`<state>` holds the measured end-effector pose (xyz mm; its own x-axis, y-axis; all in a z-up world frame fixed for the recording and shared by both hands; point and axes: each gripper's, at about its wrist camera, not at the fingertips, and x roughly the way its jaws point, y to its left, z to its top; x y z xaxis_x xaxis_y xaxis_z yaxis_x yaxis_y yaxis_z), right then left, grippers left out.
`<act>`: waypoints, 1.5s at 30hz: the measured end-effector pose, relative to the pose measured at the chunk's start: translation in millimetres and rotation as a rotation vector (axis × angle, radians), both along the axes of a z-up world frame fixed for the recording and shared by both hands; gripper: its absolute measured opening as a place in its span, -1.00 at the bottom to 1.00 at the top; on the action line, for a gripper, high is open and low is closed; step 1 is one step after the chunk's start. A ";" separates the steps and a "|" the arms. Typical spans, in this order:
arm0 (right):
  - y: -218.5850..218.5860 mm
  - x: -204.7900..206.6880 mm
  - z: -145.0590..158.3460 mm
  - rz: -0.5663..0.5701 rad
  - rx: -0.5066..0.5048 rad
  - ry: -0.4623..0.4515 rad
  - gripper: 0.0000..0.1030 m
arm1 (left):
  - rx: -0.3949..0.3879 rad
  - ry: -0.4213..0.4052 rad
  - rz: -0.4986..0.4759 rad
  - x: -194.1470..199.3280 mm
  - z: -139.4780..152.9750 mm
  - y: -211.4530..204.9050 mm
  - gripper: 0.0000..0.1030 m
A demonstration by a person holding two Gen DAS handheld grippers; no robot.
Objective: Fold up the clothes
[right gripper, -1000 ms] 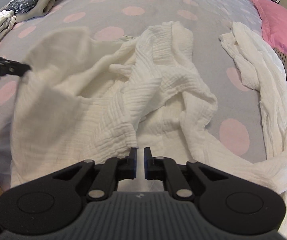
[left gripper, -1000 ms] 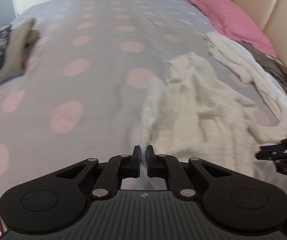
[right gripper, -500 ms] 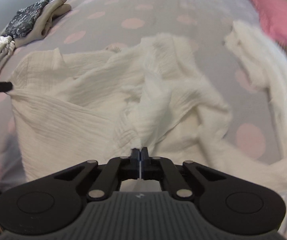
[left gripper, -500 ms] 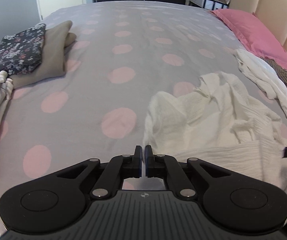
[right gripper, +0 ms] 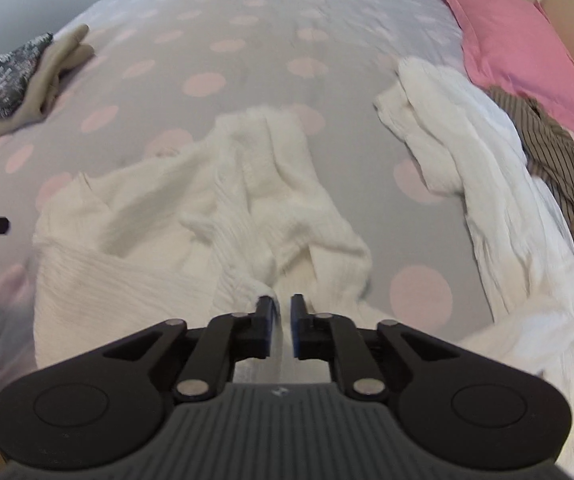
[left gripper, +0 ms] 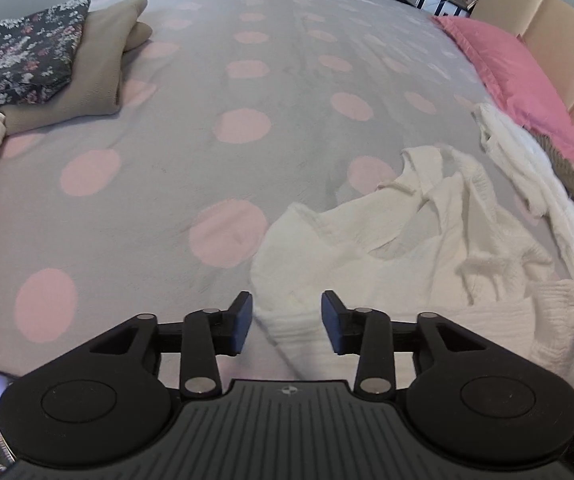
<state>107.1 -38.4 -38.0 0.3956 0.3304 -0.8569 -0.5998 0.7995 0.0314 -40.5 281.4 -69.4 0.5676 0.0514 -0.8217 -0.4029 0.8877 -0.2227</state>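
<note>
I have just been opening both grippers, left gripper point(left gripper: 287, 322) wider than right gripper point(right gripper: 282, 326), fingers released, so the white garment point(right gripper: 191, 240) lies spread on the bed point(left gripper: 287, 92) for folding.

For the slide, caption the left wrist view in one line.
Left gripper, jaws just opened, over the edge of a crumpled white garment on the polka-dot bedspread.
</note>
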 end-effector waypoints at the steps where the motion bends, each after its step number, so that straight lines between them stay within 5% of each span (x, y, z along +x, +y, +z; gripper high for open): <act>1: 4.5 2.7 2.0 -0.005 0.021 -0.029 -0.72 | 0.002 -0.056 0.018 -2.1 1.5 1.0 -0.28; 5: 22.8 16.3 9.2 -0.010 0.097 -0.150 -0.71 | 0.058 -0.189 0.054 -3.5 6.0 4.4 -0.28; 12: 62.8 75.8 -1.6 -0.026 0.021 -0.066 -0.67 | 0.006 -0.036 0.079 19.9 -18.3 25.4 -0.28; 16: 89.5 104.8 -15.1 -0.020 0.002 -0.043 -0.34 | -0.007 0.042 0.074 24.2 -38.2 29.9 -0.28; 27: 154.3 152.7 -71.0 0.042 -0.074 -0.011 -0.10 | -0.050 0.137 0.062 30.4 -69.4 30.8 -0.28; 30: 145.8 152.8 -77.9 0.032 -0.058 0.011 -0.33 | -0.049 0.141 0.060 29.7 -71.3 29.2 -0.29; 31: 141.7 151.6 -77.9 0.025 -0.058 0.005 -0.65 | -0.048 0.138 0.061 29.2 -70.5 28.2 -0.36; 34: 121.9 147.1 -67.2 -0.006 -0.047 -0.039 -0.86 | -0.045 0.121 0.058 27.3 -65.9 23.2 -0.84; 40: 77.9 131.7 -16.4 -0.098 -0.136 -0.243 -0.90 | 0.008 0.048 0.080 19.4 -43.6 16.7 -0.99; 45: 33.4 112.2 38.4 -0.180 -0.145 -0.377 -0.91 | 0.065 -0.092 0.111 2.9 6.6 18.8 -1.00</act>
